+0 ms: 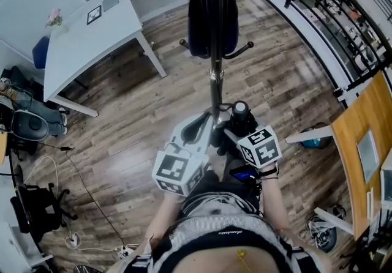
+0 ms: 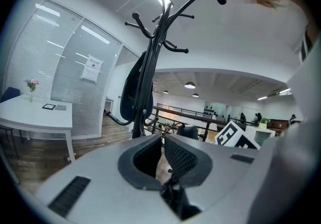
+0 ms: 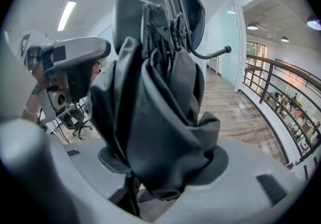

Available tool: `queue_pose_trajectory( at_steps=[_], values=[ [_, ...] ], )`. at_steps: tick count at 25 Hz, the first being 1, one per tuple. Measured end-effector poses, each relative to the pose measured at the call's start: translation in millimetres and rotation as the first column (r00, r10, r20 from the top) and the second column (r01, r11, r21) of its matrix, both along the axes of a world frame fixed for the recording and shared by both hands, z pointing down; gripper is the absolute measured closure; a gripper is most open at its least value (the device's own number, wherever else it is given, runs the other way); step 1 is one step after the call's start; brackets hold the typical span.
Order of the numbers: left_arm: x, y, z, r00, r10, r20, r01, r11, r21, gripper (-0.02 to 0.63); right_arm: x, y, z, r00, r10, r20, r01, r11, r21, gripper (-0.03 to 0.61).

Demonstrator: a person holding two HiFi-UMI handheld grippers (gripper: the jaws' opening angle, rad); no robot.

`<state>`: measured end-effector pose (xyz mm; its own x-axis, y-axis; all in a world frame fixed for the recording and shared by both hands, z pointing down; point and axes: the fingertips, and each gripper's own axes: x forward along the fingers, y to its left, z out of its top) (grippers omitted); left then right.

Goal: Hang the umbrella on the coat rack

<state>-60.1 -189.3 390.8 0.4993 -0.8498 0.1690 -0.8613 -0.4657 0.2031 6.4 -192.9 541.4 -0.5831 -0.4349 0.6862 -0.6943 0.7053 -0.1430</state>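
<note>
Black folded umbrella (image 3: pixel 150 117) sits clamped in the right tongs (image 3: pixel 165 165), near the coat rack (image 1: pixel 214 76) at twelve o'clock, left tongs (image 2: pixel 163 155) closed and empty, so the hanging itself looks not yet done.

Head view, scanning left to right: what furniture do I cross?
White table → coat rack pole → wooden desk

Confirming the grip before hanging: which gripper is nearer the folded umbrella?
Right. The right gripper is clamped on the umbrella, its dark fabric filling the jaws. The left gripper sits alongside, jaws together, holding nothing.
</note>
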Motion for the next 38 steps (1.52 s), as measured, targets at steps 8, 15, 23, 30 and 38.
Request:
queue_pose_trajectory(
  at_steps=[8, 15, 23, 30, 38],
  values=[
    [0.9, -1.5, 6.3, 1.000, -0.016, -0.002, 0.016, 1.000, -0.011, 0.594, 3.3, -4.9, 17.7, 0.999, -0.021, -0.029, 0.020, 0.999, -0.027, 0.316],
    [-2.8, -5.9, 3.6, 0.999, -0.038, 0.000, 0.038, 0.999, -0.012, 0.594, -0.2, -13.6, 24.3, 0.998, -0.043, -0.039, 0.041, 0.998, -0.041, 0.315],
    [-9.1, -12.3, -1.1, 0.997, -0.072, 0.003, 0.072, 0.997, -0.003, 0.594, 0.8, -21.2, 29.7, 0.998, -0.054, -0.043, 0.051, 0.997, -0.055, 0.314],
    [-9.8, -17.3, -1.1, 0.995, -0.096, 0.003, 0.096, 0.995, 0.000, 0.594, 2.9, -28.0, 38.6, 0.996, -0.071, -0.060, 0.067, 0.995, -0.070, 0.316],
    [-10.6, -17.6, 1.6, 0.993, -0.118, -0.003, 0.118, 0.993, -0.004, 0.594, -2.1, -39.8, 45.5, 0.995, -0.090, -0.053, 0.086, 0.993, -0.081, 0.316]
  ],
)
